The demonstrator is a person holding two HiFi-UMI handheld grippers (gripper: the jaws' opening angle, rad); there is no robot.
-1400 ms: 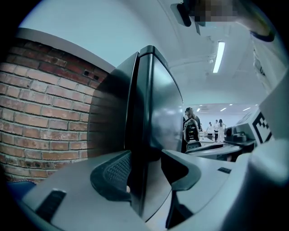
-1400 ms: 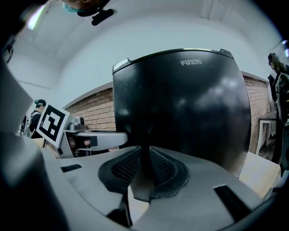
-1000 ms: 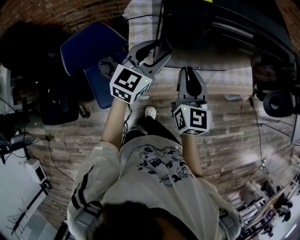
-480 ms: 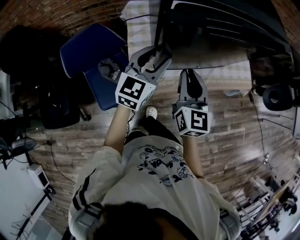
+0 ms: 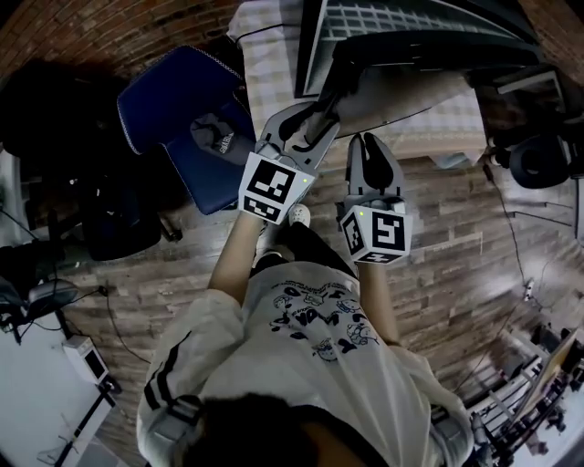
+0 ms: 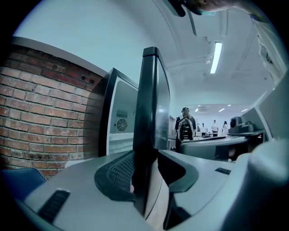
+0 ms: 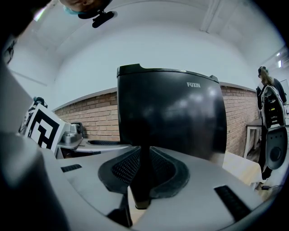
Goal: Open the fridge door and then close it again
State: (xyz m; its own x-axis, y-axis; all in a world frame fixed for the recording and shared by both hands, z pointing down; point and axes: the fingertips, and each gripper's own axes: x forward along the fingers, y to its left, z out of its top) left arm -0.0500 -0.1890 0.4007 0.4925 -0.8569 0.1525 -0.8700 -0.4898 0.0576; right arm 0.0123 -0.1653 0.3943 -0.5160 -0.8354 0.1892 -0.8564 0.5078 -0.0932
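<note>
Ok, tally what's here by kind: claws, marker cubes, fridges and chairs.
Claws: 2, the left claw closing on the fridge door edge, the right claw shut
Marker cubes: 2
Fridges: 1
Blue chairs: 1
Total: 6

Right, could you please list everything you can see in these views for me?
fridge: one, black, top of head view.
fridge door: one, black, open.
checked cloth: one, pale, spread around the fridge.
chair: one, blue, upper left, dark item on its seat.
floor: wood planks, underfoot.
brick wall: one, reddish, left of the fridge.
people: several, distant, beyond the door.
shirt: one, white, printed.
left gripper: grey, jaws closing on the fridge door's edge.
right gripper: grey, shut, empty, beside it.
</note>
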